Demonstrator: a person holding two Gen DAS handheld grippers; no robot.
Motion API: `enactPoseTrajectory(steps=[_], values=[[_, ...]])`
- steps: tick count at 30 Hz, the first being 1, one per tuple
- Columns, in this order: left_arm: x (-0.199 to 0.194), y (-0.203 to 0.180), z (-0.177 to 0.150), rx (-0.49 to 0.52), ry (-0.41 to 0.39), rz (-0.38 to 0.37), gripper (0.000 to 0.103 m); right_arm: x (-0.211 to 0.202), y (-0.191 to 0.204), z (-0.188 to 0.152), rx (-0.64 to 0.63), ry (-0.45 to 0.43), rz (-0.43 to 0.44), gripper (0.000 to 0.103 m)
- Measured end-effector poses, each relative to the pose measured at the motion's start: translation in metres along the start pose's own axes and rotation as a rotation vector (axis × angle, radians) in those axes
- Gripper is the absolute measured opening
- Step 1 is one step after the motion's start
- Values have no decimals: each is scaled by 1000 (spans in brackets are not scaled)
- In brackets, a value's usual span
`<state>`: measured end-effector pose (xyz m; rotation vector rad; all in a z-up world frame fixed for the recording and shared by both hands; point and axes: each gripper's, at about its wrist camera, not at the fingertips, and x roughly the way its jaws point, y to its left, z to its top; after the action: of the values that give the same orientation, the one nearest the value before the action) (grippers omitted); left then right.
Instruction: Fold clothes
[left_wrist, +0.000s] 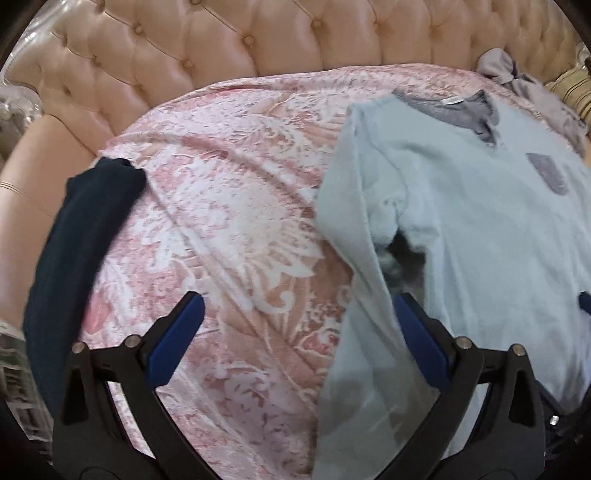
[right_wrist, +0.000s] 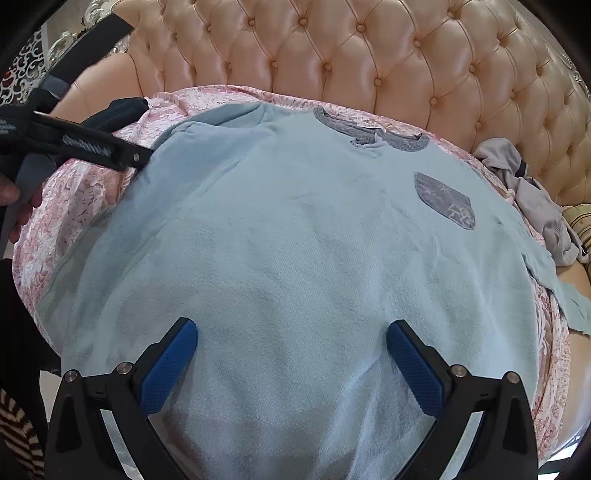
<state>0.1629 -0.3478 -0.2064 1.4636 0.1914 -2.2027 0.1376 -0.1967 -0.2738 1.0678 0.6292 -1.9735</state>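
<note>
Two open tools hovered over a pale blue shirt laid flat on a bed, ready to begin a fold.

The left tool (left_wrist: 297, 326) stood wide, nothing between its blue pads (left_wrist: 177, 328), with the shirt's (left_wrist: 461, 229) left sleeve (left_wrist: 354, 332) lying under its right pad. The right tool (right_wrist: 291, 354) also stood wide and empty, over the shirt's lower middle. The shirt lay face up on a pink floral bedspread (left_wrist: 229, 206), collar (right_wrist: 373, 134) toward the tufted headboard (right_wrist: 369, 55), pocket (right_wrist: 445, 201) showing. A dark garment (left_wrist: 85, 221) lay at the left edge, a grey one (right_wrist: 524, 184) at the right. To fold well, I judge each tool should pinch one layer at the side edge, then carry it across evenly, keeping the cloth flat.
</note>
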Motion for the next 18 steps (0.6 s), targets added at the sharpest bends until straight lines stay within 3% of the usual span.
enactPoseTrajectory(steps=[3,4,6,9,18], values=[[4,-1,-4,10,22,14,69,0,-1,-1,-4,-9,5,103],[6,-1,-6,11,36,10,51,-1,-1,-1,-5,-12,6,103],[12,0,-8,11,62,-5,29,-2,-1,-2,-6,-16,7,103],[13,0,-10,19,49,-39,8,-2,-2,-2,-7,-21,8,103],[-15,7,4,88,5,-103,4,-1,-3,-2,-13,-24,10,103]])
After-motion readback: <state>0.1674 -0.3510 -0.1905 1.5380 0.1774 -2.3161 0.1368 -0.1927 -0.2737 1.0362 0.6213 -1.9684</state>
